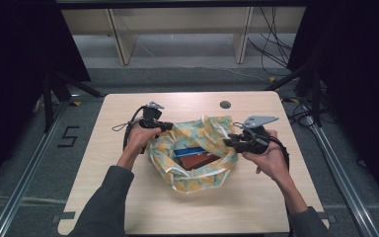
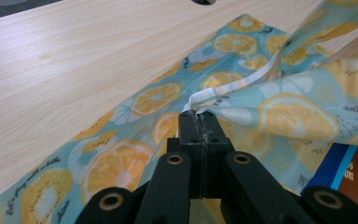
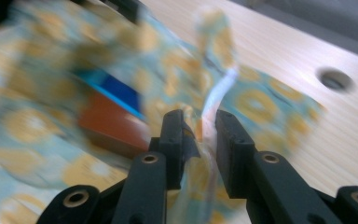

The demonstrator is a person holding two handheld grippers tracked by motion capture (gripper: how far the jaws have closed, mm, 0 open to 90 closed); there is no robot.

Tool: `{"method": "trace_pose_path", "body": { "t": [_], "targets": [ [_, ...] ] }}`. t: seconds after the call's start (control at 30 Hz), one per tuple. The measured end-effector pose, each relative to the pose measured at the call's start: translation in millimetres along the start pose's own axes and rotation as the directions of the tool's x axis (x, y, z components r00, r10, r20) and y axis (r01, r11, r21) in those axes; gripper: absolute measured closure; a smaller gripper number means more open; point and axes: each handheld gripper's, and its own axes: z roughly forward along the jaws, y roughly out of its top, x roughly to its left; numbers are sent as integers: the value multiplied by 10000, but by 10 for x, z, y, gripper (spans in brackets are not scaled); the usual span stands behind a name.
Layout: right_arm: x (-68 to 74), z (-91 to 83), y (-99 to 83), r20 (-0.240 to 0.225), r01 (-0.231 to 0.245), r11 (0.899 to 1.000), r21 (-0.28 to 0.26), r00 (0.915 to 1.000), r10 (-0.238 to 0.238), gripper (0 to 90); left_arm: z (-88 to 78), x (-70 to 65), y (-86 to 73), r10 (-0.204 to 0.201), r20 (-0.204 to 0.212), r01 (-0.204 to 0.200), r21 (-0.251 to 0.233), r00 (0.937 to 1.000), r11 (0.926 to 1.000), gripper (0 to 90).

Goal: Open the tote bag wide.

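A teal cloth bag (image 1: 192, 180) printed with orange slices lies open at the middle of the table. Inside it are a red-brown box (image 1: 201, 160) and a blue one (image 1: 190, 151). My left gripper (image 1: 170, 127) is at the bag's left rim. In the left gripper view it (image 2: 199, 114) is shut on the rim's edge, where the white drawstring (image 2: 235, 84) comes out. My right gripper (image 1: 228, 142) is at the right rim. In the blurred right gripper view its jaws (image 3: 200, 122) stand apart, with cloth and the white drawstring (image 3: 219, 93) between them, beside the red-brown box (image 3: 112, 119).
The wooden table (image 1: 128, 197) has a round cable hole (image 1: 225, 104) behind the bag. Bare tabletop lies in front of the bag and on both sides. Metal rails and cables run along the floor beyond the table's edges.
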Motion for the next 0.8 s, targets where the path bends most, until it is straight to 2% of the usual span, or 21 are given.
{"method": "trace_pose_path", "body": {
  "t": [0.03, 0.07, 0.1, 0.13, 0.2, 0.27, 0.3, 0.33, 0.37, 0.43, 0.47, 0.5, 0.53, 0.57, 0.6, 0.63, 0.67, 0.7, 0.73, 0.77, 0.8],
  "targets": [
    [0, 0, 0, 0, 0, 10000, 0, 10000, 0, 721, -13, -3, 7, -39, 30, 39, -56, 10000, 10000, 895],
    [173, 24, 81, -543, 287, 9995, -141, 9981, -295, 695, -41, -3, 16, -115, 30, 115, -113, 9999, 9999, 896],
    [173, 24, 81, -543, 287, 9995, -141, 9981, -295, 695, -41, -3, 16, -115, 30, 115, -113, 9999, 9999, 895],
    [295, 24, 151, -704, 503, 9984, -256, 9962, -520, 669, -53, -7, 23, 2, -26, -1, 28, 10000, 10000, 896],
    [333, 6, 172, -819, 409, 9988, -260, 9957, -429, 667, -60, -9, 34, 97, -118, -95, 106, 9999, 9999, 895],
    [393, -56, 219, -870, 601, 9970, -491, 9941, -642, 655, -67, 3, 50, 44, -157, -41, 157, 9999, 9999, 895],
    [450, -94, 254, -1261, 694, 9944, -797, 9889, -791, 649, -63, 8, 57, 38, -167, -35, 205, 9999, 9998, 896],
    [488, -98, 261, -1350, 674, 9934, -933, 9876, -797, 648, -53, 2, 75, 77, -261, -70, 290, 9996, 9996, 895],
    [531, -79, 252, -1339, 594, 9952, -782, 9886, -695, 646, -53, 2, 75, 77, -261, -70, 290, 9996, 9996, 896],
    [666, 41, 234, -1898, 754, 9968, -276, 9786, -793, 621, -33, -6, 82, 56, -242, -48, 299, 9997, 9995, 896],
    [666, 41, 234, -1898, 754, 9968, -276, 9786, -793, 621, -33, -6, 82, 56, -242, -48, 299, 9997, 9995, 895],
    [761, 235, 202, -2263, 1294, 9916, 5, 9659, -1260, 573, -28, -7, 81, 75, -272, -65, 365, 9996, 9993, 895],
    [814, 322, 180, -2320, 1181, 9930, 88, 9662, -1129, 565, -32, 4, 84, 93, -292, -83, 366, 9995, 9993, 895],
    [814, 322, 180, -2320, 1181, 9930, 88, 9662, -1129, 565, -32, 4, 84, 93, -292, -83, 366, 9995, 9993, 895],
    [859, 441, 144, -2421, 1488, 9876, 503, 9612, -1324, 552, -30, 19, 76, -33, -221, 40, 301, 9997, 9995, 895],
    [859, 441, 144, -2421, 1488, 9876, 503, 9612, -1324, 552, -30, 19, 76, -33, -221, 40, 301, 9997, 9995, 895],
    [964, 558, 116, -2653, 1172, 9910, 640, 9593, -963, 555, -25, 18, 78, -7, -289, 18, 378, 9996, 9993, 895],
    [964, 558, 116, -2653, 1172, 9910, 640, 9593, -963, 555, -25, 18, 78, -7, -289, 18, 378, 9996, 9993, 895],
    [1000, 630, 87, -2501, 1383, 9873, 777, 9614, -1149, 688, -29, 24, 91, -1, -256, 9, 337, 9997, 9994, 896],
    [1000, 630, 87, -2501, 1383, 9873, 777, 9614, -1149, 688, -29, 24, 91, -1, -256, 9, 337, 9997, 9994, 895],
    [989, 653, 72, -2484, 1636, 9836, 763, 9585, -1402, 753, -35, 27, 96, -11, -315, 20, 297, 9995, 9996, 895]
  ]
}}
